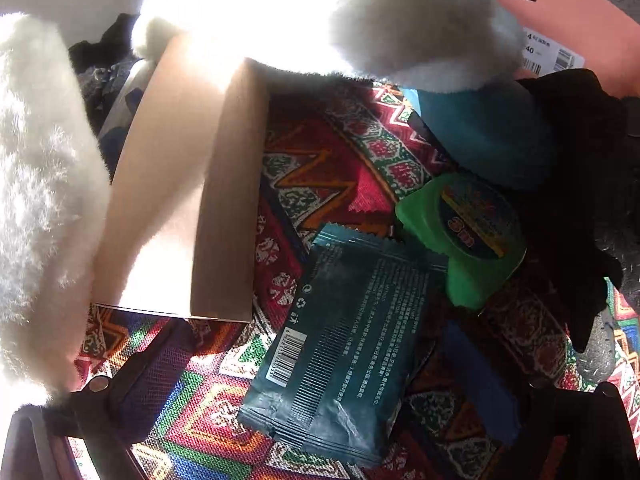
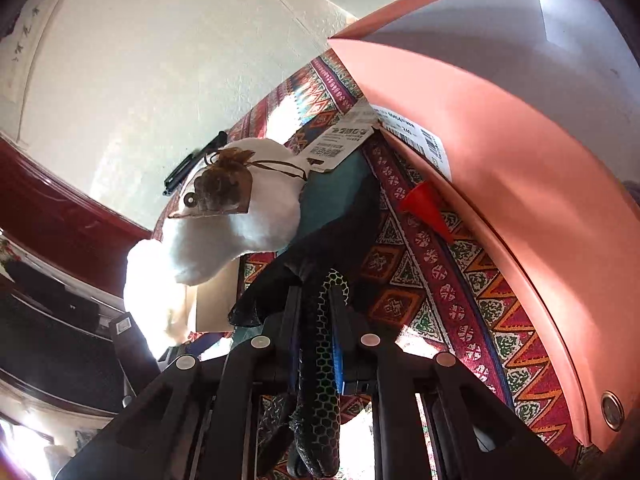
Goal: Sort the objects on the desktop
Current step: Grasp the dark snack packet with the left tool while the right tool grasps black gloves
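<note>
In the left wrist view a dark teal sealed packet (image 1: pixel 340 360) lies flat on the patterned tablecloth (image 1: pixel 320 168). My left gripper (image 1: pixel 348 412) stands open wide, with one finger on each side of the packet. A green tape measure (image 1: pixel 464 232) sits just beyond the packet to the right. A black glove (image 1: pixel 580 240) hangs at the right of that view. In the right wrist view my right gripper (image 2: pixel 318 300) is shut on this black glove (image 2: pixel 324 400), which has a green honeycomb print and droops down between the fingers.
A brown cardboard box (image 1: pixel 192 200) stands left of the packet. A white plush toy (image 2: pixel 240 232) with a brown pouch lies beyond it. A pink bin (image 2: pixel 520 180) fills the right side, with a red cone (image 2: pixel 424 208) by its wall. A black pen (image 2: pixel 188 168) lies farther back.
</note>
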